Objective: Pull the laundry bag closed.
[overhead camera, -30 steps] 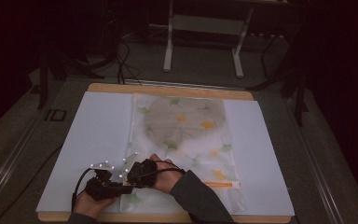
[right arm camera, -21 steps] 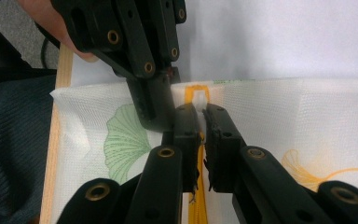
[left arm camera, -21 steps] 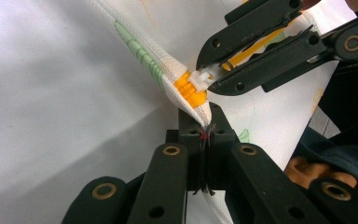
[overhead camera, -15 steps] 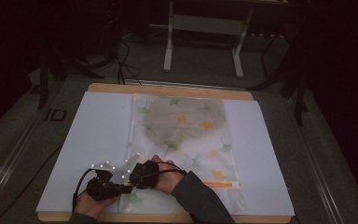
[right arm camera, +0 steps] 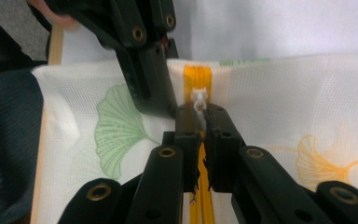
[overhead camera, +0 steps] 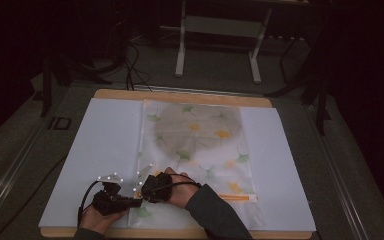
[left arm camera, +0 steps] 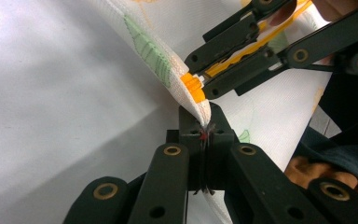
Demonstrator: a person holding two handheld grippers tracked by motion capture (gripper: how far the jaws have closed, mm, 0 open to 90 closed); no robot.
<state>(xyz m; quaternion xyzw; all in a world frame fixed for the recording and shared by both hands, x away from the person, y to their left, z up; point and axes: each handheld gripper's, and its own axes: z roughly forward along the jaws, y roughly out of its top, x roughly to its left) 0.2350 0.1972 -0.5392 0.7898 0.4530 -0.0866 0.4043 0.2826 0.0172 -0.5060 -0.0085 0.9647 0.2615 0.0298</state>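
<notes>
Worktop under a white sheet, wooden edge showing at far and near sides; room beyond is dark. Lying on the sheet: a translucent zip pouch printed with green and orange ginkgo leaves, a dim round shape inside its far half, an orange zip strip running along its near end. Both hands work at the pouch's near left corner. Left tongs come in from the near left edge of the high view, held in the left hand; in the left gripper view the jaws are pressed together on the white fabric corner of the pouch, which rises pinched and folded above them. Right tongs sit just beside them, in the right hand with a dark sleeve behind. In the right gripper view the jaws stand narrow, closed about the white slider pull at the end of the orange zip track (the grip looks tight, with only a thin dark seam between the jaws). The left gripper view shows the same from the other side: the right tongs' black links close on the orange slider, touching the fabric just above the left tongs' pinch. Both sets of tongs are nearly touching each other. The rest of the pouch lies flat.
</notes>
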